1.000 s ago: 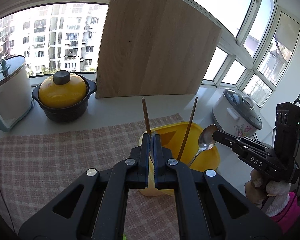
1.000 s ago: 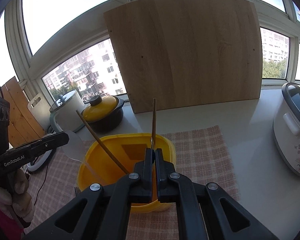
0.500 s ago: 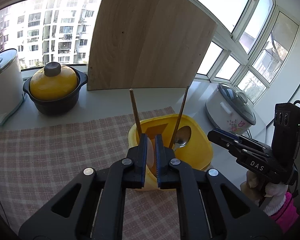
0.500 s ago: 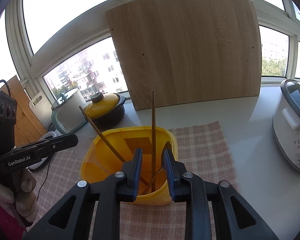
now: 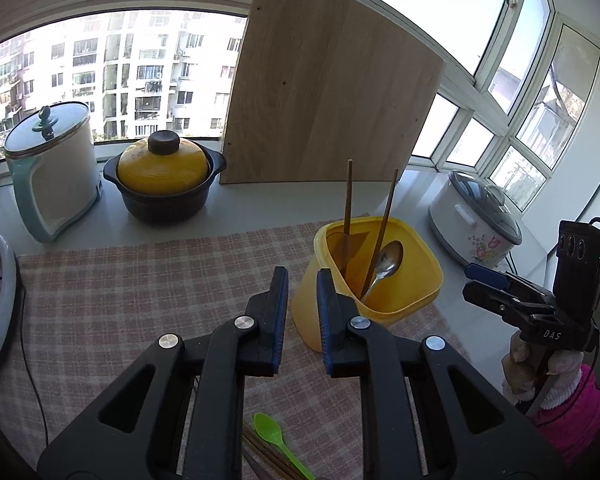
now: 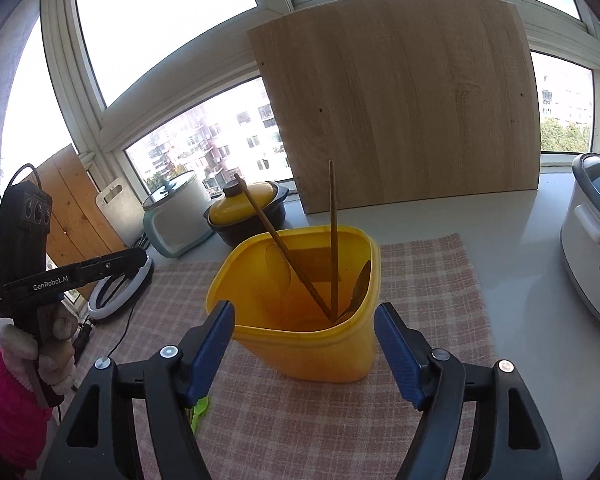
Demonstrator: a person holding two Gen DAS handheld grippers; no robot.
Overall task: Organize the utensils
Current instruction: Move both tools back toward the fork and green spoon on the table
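Observation:
A yellow plastic container [image 5: 404,304] [image 6: 300,344] stands on the checked cloth. In it stand two wooden chopsticks [image 5: 347,208] [image 6: 332,232], a metal spoon [image 5: 388,260] and a clear plastic spoon [image 6: 278,268]. My left gripper [image 5: 302,276] is open and empty, just left of the container. My right gripper [image 6: 304,312] is wide open and empty, in front of the container; it also shows in the left wrist view [image 5: 484,276]. A green plastic spoon [image 5: 274,438] [image 6: 200,410] and more brown chopsticks [image 5: 268,458] lie on the cloth near me.
A large wooden board [image 5: 324,80] leans on the window behind. A yellow-lidded black pot [image 5: 164,176] and a white kettle [image 5: 52,168] stand at the back left. A white rice cooker [image 5: 476,216] [image 6: 592,248] stands right. A white ring light [image 6: 116,292] lies left.
Both grippers have opened and pulled back from the container. The left one let go of the clear spoon, the right one of a chopstick; both now rest in the container.

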